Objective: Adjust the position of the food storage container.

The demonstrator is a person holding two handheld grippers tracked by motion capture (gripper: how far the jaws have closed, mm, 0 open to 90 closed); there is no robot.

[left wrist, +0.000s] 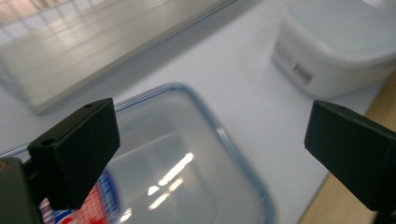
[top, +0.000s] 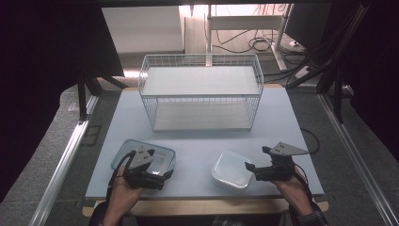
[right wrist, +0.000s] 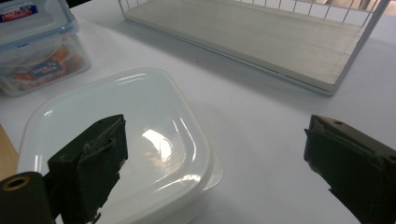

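A clear lidded box with a blue rim [top: 157, 155] sits at the table's front left. My left gripper [top: 165, 176] hovers over its near edge with jaws wide apart and nothing between them. In the left gripper view [left wrist: 210, 126] the clear box [left wrist: 187, 154] lies just below the jaws. A white lidded box [top: 230, 169] stands at the front right. My right gripper [top: 251, 172] is at its right side, open and empty. In the right gripper view [right wrist: 217, 137] the white box [right wrist: 121, 121] lies under the left jaw, and I cannot tell whether they touch.
A white wire rack [top: 143, 75] with a pale board in its base stands mid-table behind both boxes; its board [right wrist: 243, 32] lies beyond the right gripper. Bare tabletop [top: 197, 141] separates the boxes. The wooden front edge [left wrist: 345, 191] is close.
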